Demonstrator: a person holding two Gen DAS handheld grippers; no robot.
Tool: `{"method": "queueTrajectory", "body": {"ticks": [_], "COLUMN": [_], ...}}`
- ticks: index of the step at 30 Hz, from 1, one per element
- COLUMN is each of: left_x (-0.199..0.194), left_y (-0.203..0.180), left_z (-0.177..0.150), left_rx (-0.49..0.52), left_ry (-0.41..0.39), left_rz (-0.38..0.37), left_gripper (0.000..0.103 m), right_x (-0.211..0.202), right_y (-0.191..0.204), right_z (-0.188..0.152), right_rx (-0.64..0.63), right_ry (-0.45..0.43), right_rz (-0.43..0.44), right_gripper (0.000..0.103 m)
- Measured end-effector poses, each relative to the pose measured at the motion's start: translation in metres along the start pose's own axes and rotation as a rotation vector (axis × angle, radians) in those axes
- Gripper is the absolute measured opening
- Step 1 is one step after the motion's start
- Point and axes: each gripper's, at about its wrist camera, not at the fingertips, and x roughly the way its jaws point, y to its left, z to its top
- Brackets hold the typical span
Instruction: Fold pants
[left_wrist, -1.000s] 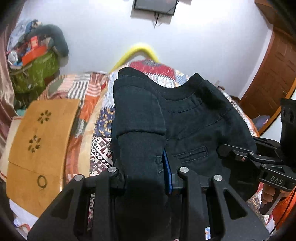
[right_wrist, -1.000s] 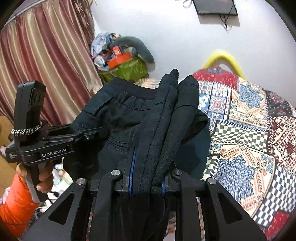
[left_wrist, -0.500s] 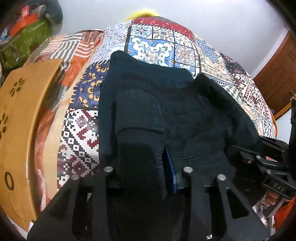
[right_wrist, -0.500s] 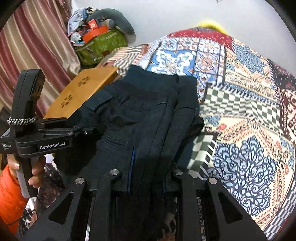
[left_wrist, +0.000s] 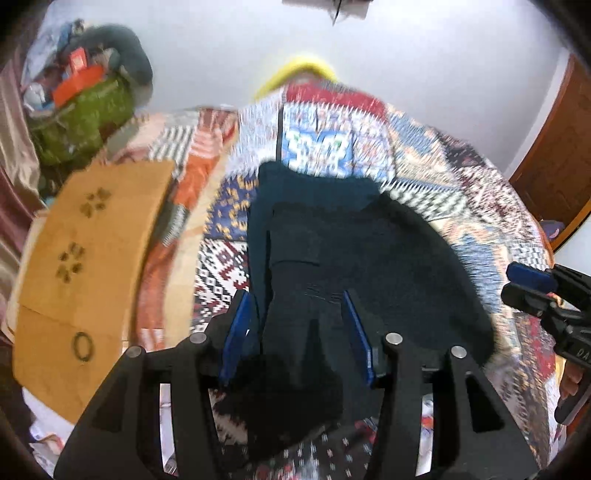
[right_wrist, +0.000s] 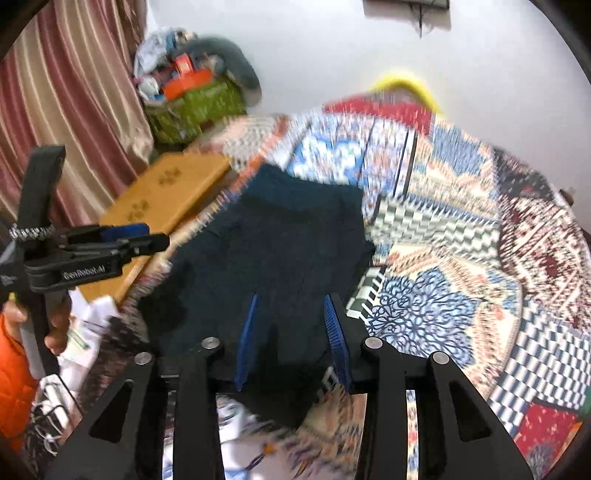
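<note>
Pants (left_wrist: 332, 251), dark and folded, lie on the patchwork bedspread (left_wrist: 480, 221) near its front edge, with the left gripper (left_wrist: 299, 325) spread wide over their near end. Its blue-padded fingers (left_wrist: 236, 332) stand apart on either side of a raised fold of the cloth and pinch nothing; whether the pads brush the fabric is lost in the blur. The right gripper (right_wrist: 291, 328) is likewise released, its blue pads (right_wrist: 334, 332) parted above the near edge of the pants (right_wrist: 280, 251). Left of the pants a wooden board (left_wrist: 92, 258) lies along the side of the bedspread (right_wrist: 461, 258). A green bag (right_wrist: 195, 107) piled with clutter stands by the wall.
</note>
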Motion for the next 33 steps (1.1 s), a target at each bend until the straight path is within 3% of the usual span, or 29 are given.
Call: {"method": "queueTrajectory", "body": {"ticks": [4, 14, 23, 26, 28, 30, 32, 33], "left_x": [-0.067, -0.253, -0.359, -0.374, -0.381, -0.384, -0.388, -0.389], "left_y": [-0.016, -0.070, -0.102, -0.107, -0.108, -0.110, -0.113, -0.114], "left_z": [-0.004, -0.049, -0.116, -0.137, -0.150, -0.158, -0.167, -0.171], "left_rx": [0.027, 0.114, 0.128, 0.112, 0.103, 0.107, 0.115, 0.117], "left_ry": [-0.076, -0.371, -0.615, -0.673, -0.705, -0.723, -0.745, -0.755], "left_rz": [-0.012, -0.025, 0.011, 0.026, 0.019, 0.025, 0.045, 0.050], "left_gripper": [0.050, 0.050, 0.051, 0.061, 0.073, 0.082, 0.092, 0.098], "right_x": [-0.058, -0.209, -0.290, -0.304, -0.310, -0.314, -0.316, -0.316], "right_y": [0.023, 0.096, 0.145, 0.157, 0.162, 0.164, 0.165, 0.165], "right_z": [0.002, -0.018, -0.068, -0.086, -0.097, -0.106, -0.114, -0.117], "right_rx": [-0.010, -0.110, -0.169, -0.187, -0.196, -0.194, -0.179, -0.174], "right_ry": [-0.101, -0.383, -0.583, -0.634, -0.649, -0.668, -0.694, -0.703], "right_rz": [0.018, 0.039, 0.048, 0.031, 0.018, -0.005, -0.039, -0.051], "right_gripper": [0.034, 0.034, 0.034, 0.034, 0.036, 0.049, 0.071, 0.073]}}
